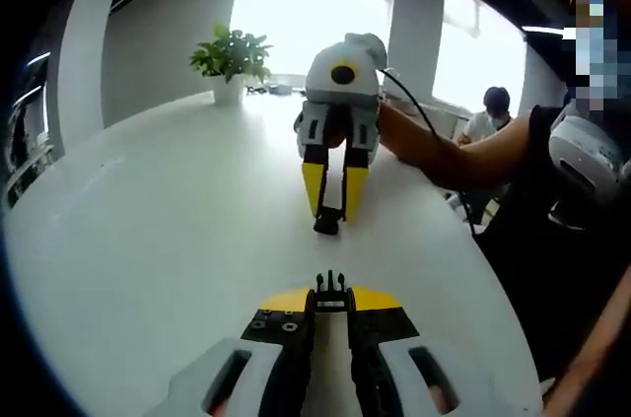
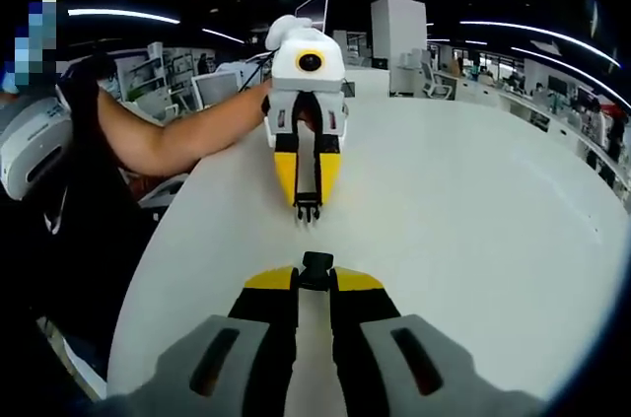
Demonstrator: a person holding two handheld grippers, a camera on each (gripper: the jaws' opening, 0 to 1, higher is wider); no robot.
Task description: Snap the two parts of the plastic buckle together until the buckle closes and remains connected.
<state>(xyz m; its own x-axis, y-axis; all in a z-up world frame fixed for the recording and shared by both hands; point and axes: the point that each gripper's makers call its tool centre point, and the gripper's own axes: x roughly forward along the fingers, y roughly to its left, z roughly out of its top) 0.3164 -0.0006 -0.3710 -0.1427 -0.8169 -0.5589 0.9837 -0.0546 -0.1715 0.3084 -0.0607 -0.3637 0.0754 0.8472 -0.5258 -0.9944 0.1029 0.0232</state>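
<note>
Over a white table (image 1: 148, 240), left gripper (image 1: 331, 296) clamps the pronged buckle half (image 1: 331, 289); right gripper (image 2: 315, 277), at twelve o'clock, grips the socket (image 2: 315, 269).

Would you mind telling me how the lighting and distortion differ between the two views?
Left gripper view: bright windows behind the right gripper blow out to white, and the table glares pale; its edge bows with fisheye. Right gripper view: dimmer room, ceiling strip lights curve, the left gripper and both buckle halves stay sharp.
</note>
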